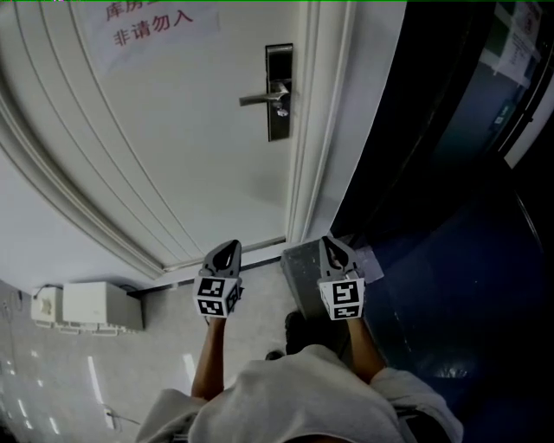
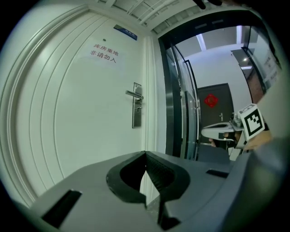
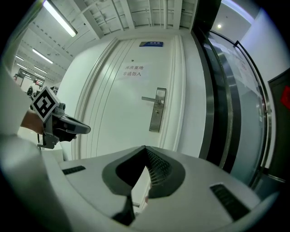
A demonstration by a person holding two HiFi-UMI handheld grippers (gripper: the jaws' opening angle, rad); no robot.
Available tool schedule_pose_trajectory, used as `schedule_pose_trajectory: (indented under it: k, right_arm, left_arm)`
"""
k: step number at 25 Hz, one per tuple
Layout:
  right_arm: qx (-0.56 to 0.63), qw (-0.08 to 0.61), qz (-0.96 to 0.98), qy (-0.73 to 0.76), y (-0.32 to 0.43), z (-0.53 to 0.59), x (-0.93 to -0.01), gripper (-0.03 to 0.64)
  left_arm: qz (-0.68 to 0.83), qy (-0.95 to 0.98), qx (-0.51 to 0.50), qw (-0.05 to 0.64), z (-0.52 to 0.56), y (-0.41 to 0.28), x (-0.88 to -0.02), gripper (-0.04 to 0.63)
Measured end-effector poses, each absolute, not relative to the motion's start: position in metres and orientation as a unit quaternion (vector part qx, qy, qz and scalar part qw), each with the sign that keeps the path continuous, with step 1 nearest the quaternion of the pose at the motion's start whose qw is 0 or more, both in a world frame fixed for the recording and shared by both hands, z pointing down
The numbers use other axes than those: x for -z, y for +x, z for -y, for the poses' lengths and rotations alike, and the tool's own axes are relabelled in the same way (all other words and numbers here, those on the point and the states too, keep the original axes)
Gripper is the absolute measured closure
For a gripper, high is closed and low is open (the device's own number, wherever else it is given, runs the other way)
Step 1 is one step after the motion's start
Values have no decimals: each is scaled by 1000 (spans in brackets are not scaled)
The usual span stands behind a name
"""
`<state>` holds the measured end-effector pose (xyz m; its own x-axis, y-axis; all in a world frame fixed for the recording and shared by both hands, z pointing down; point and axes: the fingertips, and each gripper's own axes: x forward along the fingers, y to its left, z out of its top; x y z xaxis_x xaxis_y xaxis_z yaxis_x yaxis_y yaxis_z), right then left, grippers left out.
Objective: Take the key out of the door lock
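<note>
Grippers, two, both pointed at a closed door and well apart from it.
- Left gripper (image 1: pixel 232 246): jaws shut tip to tip, nothing between them, touching nothing.
- Right gripper (image 1: pixel 327 241): jaws likewise closed on themselves, empty, touching nothing.
- The two sit side by side, near each other but not touching.

Marker cubes, two: one on the left gripper (image 1: pixel 216 296), one on the right (image 1: pixel 343 298).

Forearms, two: each runs back from a gripper to the person's pale garment (image 1: pixel 286 402) at the lower edge of the head view.

Door (image 1: pixel 173 130), one: white, panelled, shut.
- Notice (image 1: pixel 147 26), one: red characters, upper left of the door.
- Blue plate (image 3: pixel 152 44), one: above the door.
- Lock plate (image 1: pixel 279 91), one: metal, upright, near the door's right edge.
- Lever handle (image 1: pixel 262 99), one: level, pointing left from the plate.
- Key (image 1: pixel 281 111), one: a small bright piece just under the lever, against the lock plate. It is too small to tell more.

Room, left to right:
- White box (image 1: pixel 91 304), one: on the floor against the wall, with a smaller white unit (image 1: pixel 45 304) beside it.
- Floor (image 1: pixel 69 381): pale, glossy tiles.
- Door frame (image 1: pixel 316 130): white.
- Glass partition (image 1: pixel 433 173): dark, filling the right side.
- Strip lights (image 3: pixel 59 18): on the ceiling in the right gripper view.
</note>
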<state>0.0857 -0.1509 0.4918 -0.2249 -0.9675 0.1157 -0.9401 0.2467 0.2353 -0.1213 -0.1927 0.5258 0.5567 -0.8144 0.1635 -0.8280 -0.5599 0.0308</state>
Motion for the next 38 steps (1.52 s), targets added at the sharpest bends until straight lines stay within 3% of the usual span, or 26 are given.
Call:
schedule_pose_trajectory:
  k: [21, 38]
  right_arm:
    - [92, 104, 835, 533, 98, 399, -458, 594]
    - [78, 100, 857, 499, 102, 463, -471, 594]
  left_arm:
    - [529, 846, -53, 42, 407, -85, -490, 578]
    - [560, 825, -62, 45, 461, -78, -491, 578]
